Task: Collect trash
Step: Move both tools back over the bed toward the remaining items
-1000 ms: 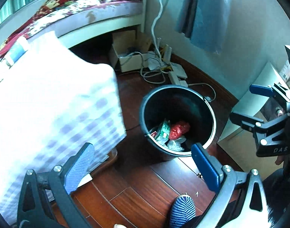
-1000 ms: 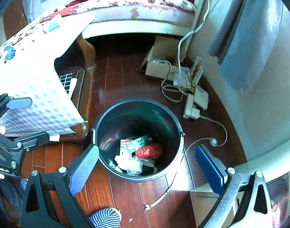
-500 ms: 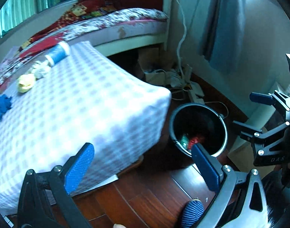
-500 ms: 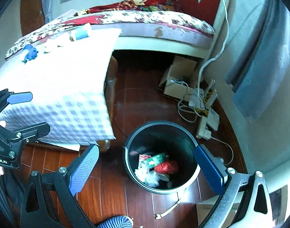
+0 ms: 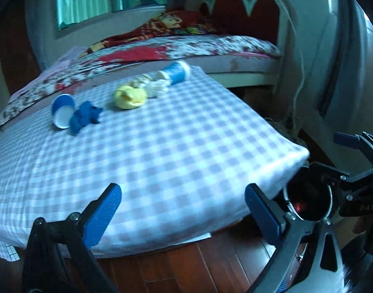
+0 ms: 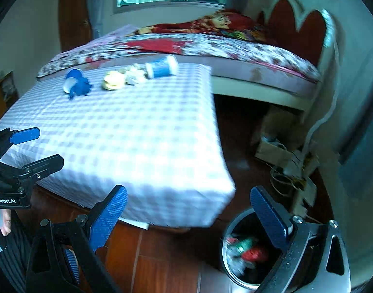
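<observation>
Left gripper (image 5: 181, 210) is hovering over the near edge of the bench (image 5: 162, 151), jaws released and spread wide, gripping nothing. Right gripper (image 6: 189, 212) is also hanging with jaws released, empty, one finger over the bench corner, the other over the bin (image 6: 226, 246).

Trash is lying in a row at the far side of the bench, around 11 to 12 o'clock in the left view: blue cup (image 5: 62, 111) on its side, blue wad (image 5: 85, 118) touching it, yellow wad (image 5: 130, 96), white wad (image 5: 153, 85), and a blue can (image 5: 175, 72) lying on its side at the far end. Same row is showing in the right view at 10 to 11 o'clock.

Bin is sitting on the wood floor (image 6: 147, 263) just beside the bench corner, at 5 o'clock in the right view, 4 o'clock in the left view and partly hidden there. Red and green wrappers (image 6: 247, 249) are sitting inside it, blurred.

Bed (image 6: 235, 48) is standing behind the bench. Cables (image 6: 284, 173) are lying on the floor at 3 to 4 o'clock.
</observation>
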Demonstrator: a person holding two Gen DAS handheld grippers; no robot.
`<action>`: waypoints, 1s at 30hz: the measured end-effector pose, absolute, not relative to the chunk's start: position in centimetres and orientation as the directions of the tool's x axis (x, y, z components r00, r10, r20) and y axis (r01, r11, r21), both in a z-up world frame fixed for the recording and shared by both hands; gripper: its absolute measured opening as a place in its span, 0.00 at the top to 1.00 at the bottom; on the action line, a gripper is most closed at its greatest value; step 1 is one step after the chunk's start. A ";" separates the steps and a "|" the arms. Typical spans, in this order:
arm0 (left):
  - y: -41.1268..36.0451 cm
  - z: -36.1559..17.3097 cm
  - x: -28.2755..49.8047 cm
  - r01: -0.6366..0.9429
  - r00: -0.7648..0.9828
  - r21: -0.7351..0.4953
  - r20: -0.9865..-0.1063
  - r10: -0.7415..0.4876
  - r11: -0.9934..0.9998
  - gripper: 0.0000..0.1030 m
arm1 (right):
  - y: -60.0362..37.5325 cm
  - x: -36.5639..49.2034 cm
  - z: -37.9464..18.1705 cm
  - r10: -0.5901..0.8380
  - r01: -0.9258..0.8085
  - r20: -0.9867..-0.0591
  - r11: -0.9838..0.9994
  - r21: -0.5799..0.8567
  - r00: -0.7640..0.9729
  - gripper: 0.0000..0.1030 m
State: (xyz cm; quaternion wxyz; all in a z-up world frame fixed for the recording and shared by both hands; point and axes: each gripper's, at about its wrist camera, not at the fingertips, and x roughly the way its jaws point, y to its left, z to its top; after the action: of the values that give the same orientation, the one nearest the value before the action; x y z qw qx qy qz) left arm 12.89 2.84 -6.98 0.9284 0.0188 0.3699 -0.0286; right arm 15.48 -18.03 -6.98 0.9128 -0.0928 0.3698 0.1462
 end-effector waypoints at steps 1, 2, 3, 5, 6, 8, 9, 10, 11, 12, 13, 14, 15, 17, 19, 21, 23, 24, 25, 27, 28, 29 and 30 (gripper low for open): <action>4.1 -7.0 13.0 0.050 0.727 0.000 -0.686 -0.036 0.999 0.02 | -16.8 15.9 -6.9 0.218 -0.357 -0.706 0.932 -0.053 0.674 0.01; 5.1 -7.0 13.0 0.029 0.728 -0.003 -0.685 -0.023 1.000 0.02 | -15.7 16.3 -6.9 0.240 -0.382 -0.711 0.923 -0.044 0.661 0.01; 6.2 -7.0 13.2 0.000 0.730 0.005 -0.684 0.003 1.000 0.02 | -14.4 16.7 -6.9 0.246 -0.399 -0.716 0.916 -0.050 0.654 0.01; 8.2 -7.1 13.5 -0.037 0.730 0.016 -0.683 0.038 0.999 0.02 | -12.3 17.6 -6.9 0.248 -0.416 -0.728 0.908 -0.056 0.639 0.01; 9.3 -7.2 13.8 -0.055 0.729 0.018 -0.683 0.052 0.998 0.02 | -11.4 18.1 -6.9 0.263 -0.430 -0.735 0.902 -0.043 0.625 0.01; 11.0 -7.3 14.2 -0.090 0.725 0.029 -0.683 0.086 0.995 0.05 | -9.4 19.0 -6.7 0.292 -0.461 -0.731 0.887 -0.035 0.617 0.01; 12.1 -7.4 14.6 -0.106 0.722 0.031 -0.685 0.099 0.994 0.05 | -8.4 19.5 -6.6 0.297 -0.472 -0.727 0.881 -0.041 0.619 0.01; 13.1 -7.5 15.2 -0.126 0.718 0.034 -0.687 0.115 0.991 0.07 | -7.5 20.1 -6.4 0.307 -0.485 -0.724 0.874 -0.043 0.618 0.01; 13.9 -7.5 15.4 -0.142 0.715 0.036 -0.687 0.128 0.989 0.08 | -6.6 20.7 -6.4 0.320 -0.498 -0.723 0.866 -0.038 0.612 0.01; 14.7 -7.5 15.9 -0.158 0.715 0.036 -0.686 0.139 0.987 0.09 | -5.9 21.4 -6.4 0.333 -0.510 -0.723 0.860 -0.031 0.605 0.01; 15.6 -7.5 16.5 -0.173 0.713 0.037 -0.685 0.151 0.984 0.10 | -5.1 22.1 -6.4 0.339 -0.517 -0.724 0.855 -0.028 0.600 0.01; 16.3 -7.5 17.2 -0.188 0.711 0.039 -0.684 0.163 0.981 0.10 | -4.2 22.9 -6.5 0.344 -0.525 -0.725 0.851 -0.028 0.596 0.01; 16.9 -7.6 17.9 -0.197 0.710 0.036 -0.684 0.168 0.980 0.11 | -3.6 23.6 -6.6 0.352 -0.534 -0.724 0.845 -0.026 0.593 0.02; 17.9 -7.8 19.3 -0.208 0.707 0.034 -0.686 0.174 0.977 0.14 | -2.3 25.4 -6.9 0.363 -0.544 -0.725 0.839 -0.019 0.585 0.09; 18.7 -8.2 20.8 -0.211 0.702 0.028 -0.691 0.171 0.977 0.16 | -1.1 27.3 -7.3 0.378 -0.553 -0.730 0.833 0.001 0.569 0.19; 19.3 -8.6 22.7 -0.214 0.696 0.014 -0.699 0.162 0.977 0.17 | -0.1 29.2 -7.5 0.382 -0.556 -0.728 0.831 0.002 0.569 0.20; 19.9 -9.0 24.2 -0.220 0.690 0.005 -0.706 0.159 0.976 0.17 | 1.0 31.1 -7.8 0.379 -0.554 -0.729 0.833 0.000 0.571 0.21; 20.1 -9.1 24.9 -0.222 0.689 0.003 -0.707 0.160 0.975 0.17 | 1.3 32.0 -7.8 0.387 -0.556 -0.727 0.831 0.009 0.567 0.24; 20.5 -9.3 25.8 -0.223 0.691 -0.003 -0.706 0.155 0.975 0.17 | 1.7 32.9 -7.9 0.400 -0.560 -0.724 0.828 0.023 0.562 0.28; 20.9 -9.5 27.1 -0.222 0.690 -0.012 -0.709 0.149 0.975 0.18 | 2.5 34.1 -8.1 0.415 -0.569 -0.723 0.821 0.036 0.552 0.31; 21.0 -9.7 27.9 -0.218 0.688 -0.013 -0.711 0.144 0.976 0.18 | 3.0 34.7 -8.2 0.423 -0.577 -0.724 0.816 0.041 0.546 0.32; 21.2 -9.7 28.4 -0.217 0.689 -0.015 -0.711 0.142 0.976 0.20 | 3.8 35.3 -8.3 0.428 -0.585 -0.724 0.810 0.041 0.542 0.32; 21.3 -9.7 29.0 -0.218 0.690 -0.023 -0.710 0.137 0.976 0.20 | 4.5 35.8 -8.5 0.431 -0.593 -0.724 0.804 0.038 0.539 0.32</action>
State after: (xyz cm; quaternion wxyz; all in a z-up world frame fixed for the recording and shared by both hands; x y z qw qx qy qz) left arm 28.98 21.29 -9.72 0.9178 -0.0526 0.3815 0.0966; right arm 35.83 4.46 -8.46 0.8706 -0.1066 0.3797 0.2941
